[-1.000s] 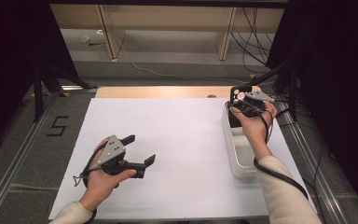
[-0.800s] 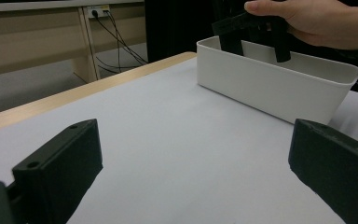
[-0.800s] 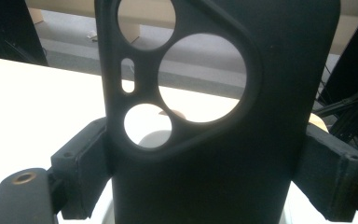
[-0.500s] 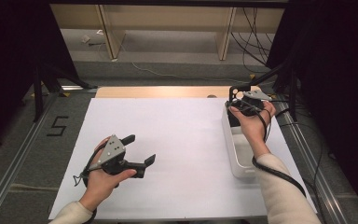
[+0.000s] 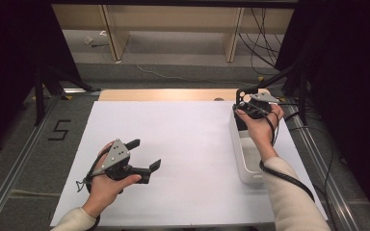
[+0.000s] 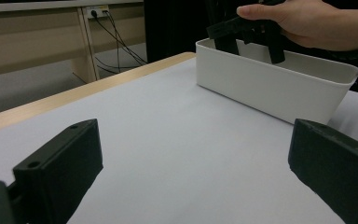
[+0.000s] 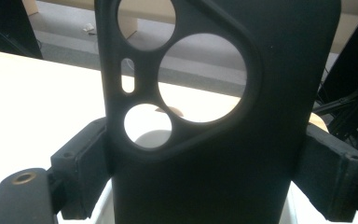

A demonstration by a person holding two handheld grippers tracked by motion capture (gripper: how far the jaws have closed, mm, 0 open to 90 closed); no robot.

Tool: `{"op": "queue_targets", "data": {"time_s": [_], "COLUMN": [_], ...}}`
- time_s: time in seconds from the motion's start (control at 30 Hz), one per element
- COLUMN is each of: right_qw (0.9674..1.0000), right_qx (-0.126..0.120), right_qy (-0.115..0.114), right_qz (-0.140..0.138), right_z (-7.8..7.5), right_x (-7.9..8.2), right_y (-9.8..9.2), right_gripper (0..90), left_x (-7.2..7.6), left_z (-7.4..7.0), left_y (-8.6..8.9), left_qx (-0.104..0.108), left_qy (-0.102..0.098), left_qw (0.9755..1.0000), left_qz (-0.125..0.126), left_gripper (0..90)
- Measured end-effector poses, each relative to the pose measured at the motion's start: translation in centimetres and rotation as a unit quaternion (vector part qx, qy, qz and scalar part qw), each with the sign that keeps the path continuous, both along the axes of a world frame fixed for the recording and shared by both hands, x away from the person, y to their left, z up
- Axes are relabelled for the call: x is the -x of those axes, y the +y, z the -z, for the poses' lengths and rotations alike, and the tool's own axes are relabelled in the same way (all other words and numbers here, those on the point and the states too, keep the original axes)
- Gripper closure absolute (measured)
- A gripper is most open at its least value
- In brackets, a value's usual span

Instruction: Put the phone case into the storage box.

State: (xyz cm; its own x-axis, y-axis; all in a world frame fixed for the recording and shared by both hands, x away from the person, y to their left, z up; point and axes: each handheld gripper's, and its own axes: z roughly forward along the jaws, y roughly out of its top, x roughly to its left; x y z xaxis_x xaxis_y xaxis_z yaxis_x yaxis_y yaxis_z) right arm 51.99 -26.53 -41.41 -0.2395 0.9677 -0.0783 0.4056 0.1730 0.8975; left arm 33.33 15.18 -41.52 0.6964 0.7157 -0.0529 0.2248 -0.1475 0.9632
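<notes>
A black phone case [image 7: 214, 140] was clenched between the right gripper [image 5: 246, 107] fingers above the white bin [image 5: 245, 159]; the left gripper [image 5: 144, 156] fingers were spread, empty; placement apparently remained.

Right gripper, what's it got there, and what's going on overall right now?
The right gripper is shut on a black phone case, holding it upright by its sides over the far end of the white bin at the table's right side. The case's camera cutouts are at the top. The left gripper hangs open over the white sheet, holding nothing, pointed toward the bin.
</notes>
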Motion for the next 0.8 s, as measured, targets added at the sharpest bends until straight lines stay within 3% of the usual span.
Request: {"op": "queue_targets", "data": {"time_s": [0.8], "right_qw": [0.9999], "right_qx": [0.004], "right_qy": [0.009], "right_qz": [-0.002], "right_z": [0.81], "right_x": [-0.42], "right_y": [0.04], "right_gripper": [14.8], "left_x": [-0.01], "left_z": [0.01], "left_y": [-0.01], "left_qx": [0.0], "left_qy": [0.0], "left_qw": [1.0], "left_qz": [0.002], "left_gripper": [2.4]}}
